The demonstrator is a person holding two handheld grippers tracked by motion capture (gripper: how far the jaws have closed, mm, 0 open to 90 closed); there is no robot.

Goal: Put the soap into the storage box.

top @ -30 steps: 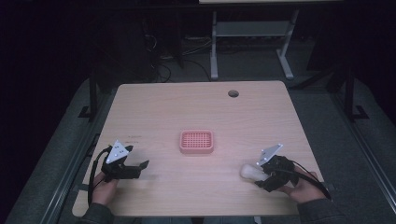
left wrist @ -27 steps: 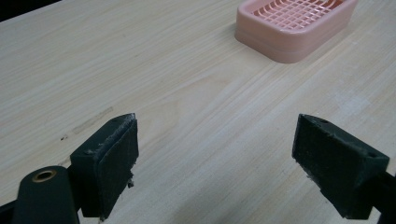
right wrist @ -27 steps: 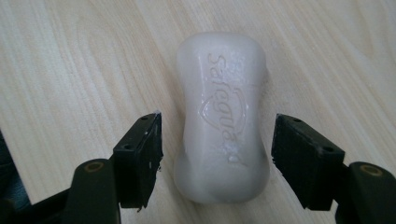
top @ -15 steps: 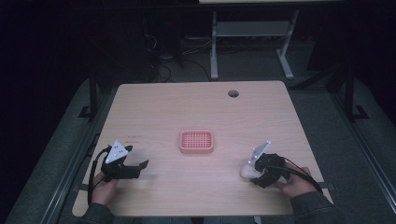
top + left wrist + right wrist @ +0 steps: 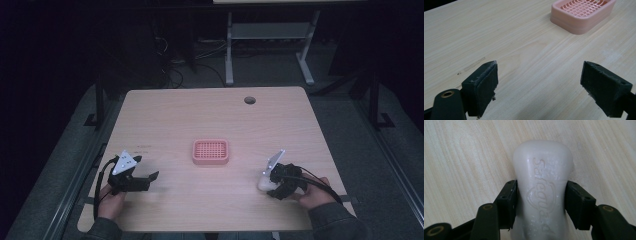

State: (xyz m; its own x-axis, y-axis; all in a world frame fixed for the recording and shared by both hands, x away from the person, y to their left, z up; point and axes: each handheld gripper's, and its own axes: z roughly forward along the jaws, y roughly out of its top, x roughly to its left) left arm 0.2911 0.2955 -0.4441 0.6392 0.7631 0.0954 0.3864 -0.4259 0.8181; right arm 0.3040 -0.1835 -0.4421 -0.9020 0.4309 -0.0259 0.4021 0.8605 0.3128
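Right tool [image 5: 540, 202] newly clamped on soap [image 5: 542, 182]

The high view looks forward and down on my whole table [image 5: 165, 115]. My left gripper view looks low across it, sharing the pink dish [image 5: 584, 13] [image 5: 210, 152]. My right gripper view looks down very closely.

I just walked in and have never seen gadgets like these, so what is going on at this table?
A person sits at a wooden table with a two-jaw gripper in each hand. The right gripper has just been closing its jaws on a white bar of soap near the table's right front edge, and its pads now press on the bar's sides. The left gripper rests open over bare wood, holding nothing. A pink soap dish sits empty in the middle of the table, apart from both grippers.
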